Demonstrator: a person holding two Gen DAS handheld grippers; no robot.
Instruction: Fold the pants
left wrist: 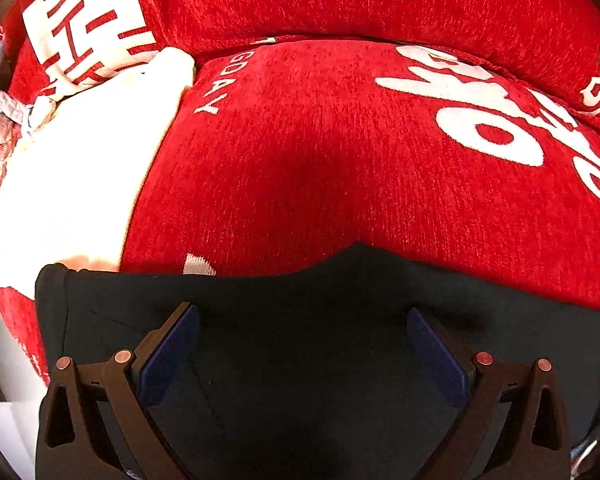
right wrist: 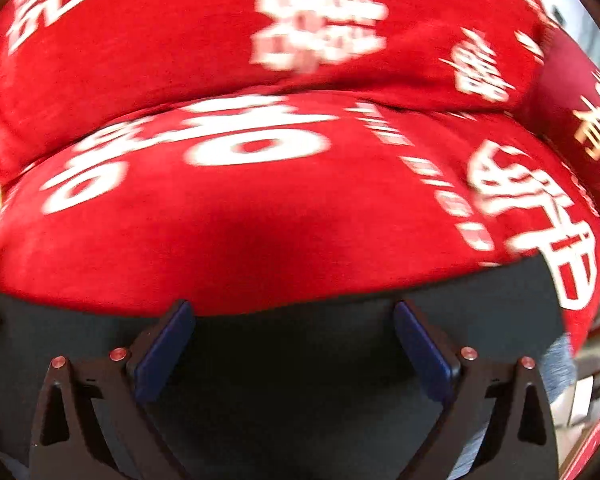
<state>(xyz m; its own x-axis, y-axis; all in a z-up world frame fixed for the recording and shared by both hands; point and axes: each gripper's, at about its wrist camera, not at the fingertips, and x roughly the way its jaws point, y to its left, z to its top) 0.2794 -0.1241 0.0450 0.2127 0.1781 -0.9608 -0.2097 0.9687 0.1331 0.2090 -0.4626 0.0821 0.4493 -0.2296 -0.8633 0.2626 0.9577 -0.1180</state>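
Note:
The dark pants (left wrist: pixel 300 288) lie flat on a red sofa cover, filling the lower part of the left wrist view. They show the same way in the right wrist view (right wrist: pixel 480 304). My left gripper (left wrist: pixel 302 316) is open, its blue pads wide apart just above the dark cloth near its far edge. My right gripper (right wrist: pixel 294 312) is open too, its fingertips level with the far edge of the pants. Neither gripper holds cloth. The right wrist view is blurred.
The red sofa cover (left wrist: pixel 340 160) with white lettering covers the seat and the backrest (right wrist: pixel 180 32). A cream-white cloth (left wrist: pixel 80 168) lies on the seat at the left. A red cushion with gold lettering (right wrist: pixel 592 120) sits at the right.

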